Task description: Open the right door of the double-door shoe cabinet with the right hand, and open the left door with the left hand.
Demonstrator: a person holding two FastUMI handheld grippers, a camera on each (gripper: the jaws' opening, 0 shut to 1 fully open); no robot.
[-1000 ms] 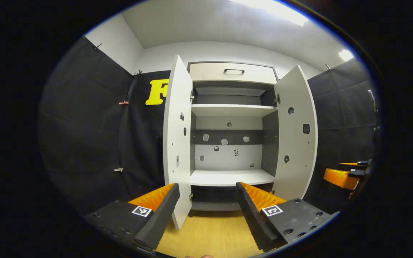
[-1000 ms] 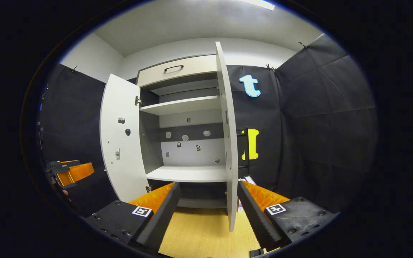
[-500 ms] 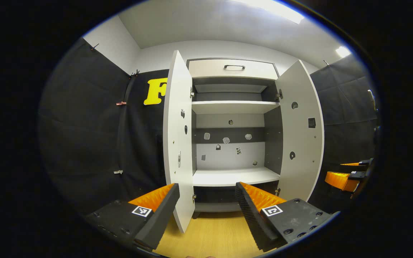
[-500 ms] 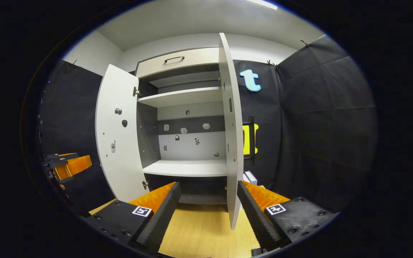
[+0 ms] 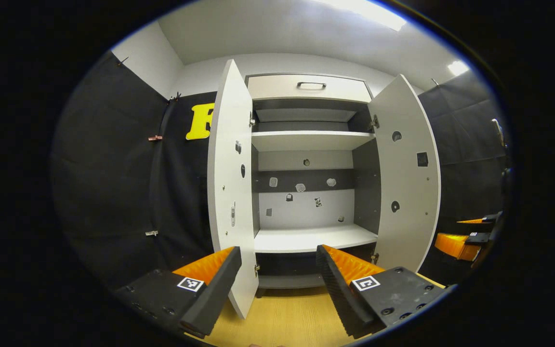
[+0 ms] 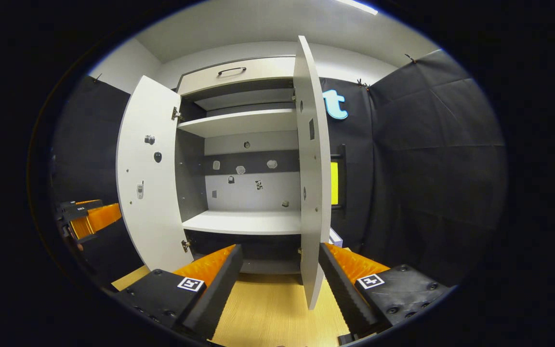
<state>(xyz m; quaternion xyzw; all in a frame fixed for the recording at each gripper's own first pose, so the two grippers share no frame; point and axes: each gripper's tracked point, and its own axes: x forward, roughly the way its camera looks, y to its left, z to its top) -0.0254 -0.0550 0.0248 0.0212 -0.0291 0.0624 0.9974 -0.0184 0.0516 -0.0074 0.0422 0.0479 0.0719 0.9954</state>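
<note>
The shoe cabinet (image 5: 306, 193) stands against the back wall of the booth, on the wooden floor (image 5: 287, 315). Both doors are swung out wide, so you can see the shelves (image 5: 311, 140) inside. I think that is the whole job, so it looks done or almost done.

The left door (image 5: 229, 193) sticks out from the cabinet's left side, and the right door (image 6: 312, 168) sticks out from its right side. Above the doors sits a drawer (image 5: 309, 87), pushed in.

The left gripper (image 5: 277, 279) hangs in front of the cabinet, near the left door's bottom edge. Its jaws are spread wide and hold nothing.

The right gripper (image 6: 280, 282) hangs in front of the cabinet too. The right door's edge shows between its jaws, but the jaws are spread wide and do not squeeze it. Whether a finger brushes the door, I cannot tell.
</note>
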